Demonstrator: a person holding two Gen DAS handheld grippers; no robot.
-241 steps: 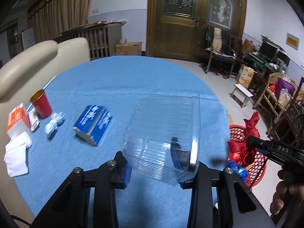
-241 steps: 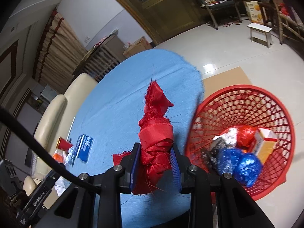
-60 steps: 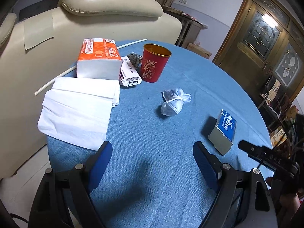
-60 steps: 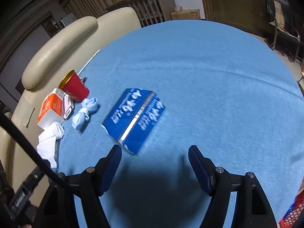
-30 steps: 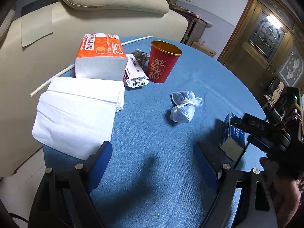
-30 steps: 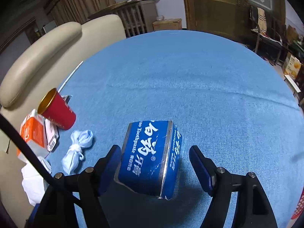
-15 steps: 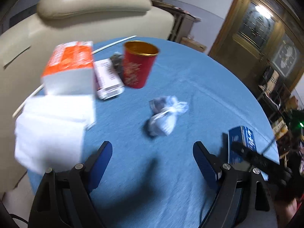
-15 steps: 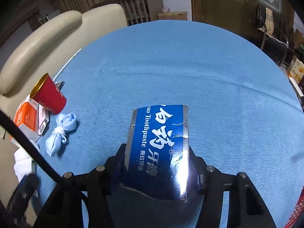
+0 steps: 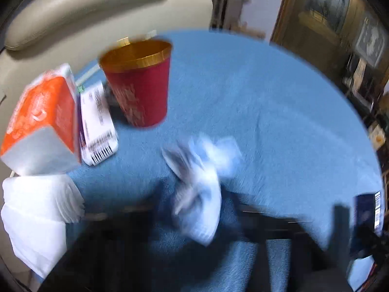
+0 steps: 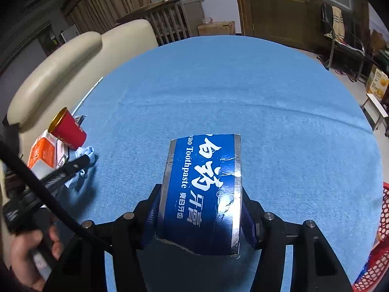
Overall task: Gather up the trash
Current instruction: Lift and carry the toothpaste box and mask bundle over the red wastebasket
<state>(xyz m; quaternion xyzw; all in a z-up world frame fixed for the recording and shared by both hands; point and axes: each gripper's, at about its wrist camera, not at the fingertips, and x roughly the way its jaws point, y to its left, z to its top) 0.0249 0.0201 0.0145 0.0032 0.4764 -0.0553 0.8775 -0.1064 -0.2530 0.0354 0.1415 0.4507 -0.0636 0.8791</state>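
Observation:
My right gripper (image 10: 200, 214) is shut on a blue toothpaste box (image 10: 203, 189) and holds it above the blue table (image 10: 243, 92). The left wrist view is blurred by motion. In it a crumpled white-blue face mask (image 9: 201, 185) lies between the dark, smeared jaws of my left gripper (image 9: 199, 209); I cannot tell whether they press on it. The right wrist view shows the left gripper (image 10: 80, 165) over that mask (image 10: 83, 157). A red paper cup (image 9: 138, 82) stands just beyond the mask.
An orange tissue pack (image 9: 41, 121), a white barcode packet (image 9: 97, 121) and a stack of white napkins (image 9: 36, 216) lie at the table's left edge by the cream sofa (image 9: 85, 12). A red trash basket (image 10: 374, 250) stands at the lower right.
My right gripper closed on the toothpaste box and lifted it. My left gripper moved fast toward the face mask, which now sits between its jaws.

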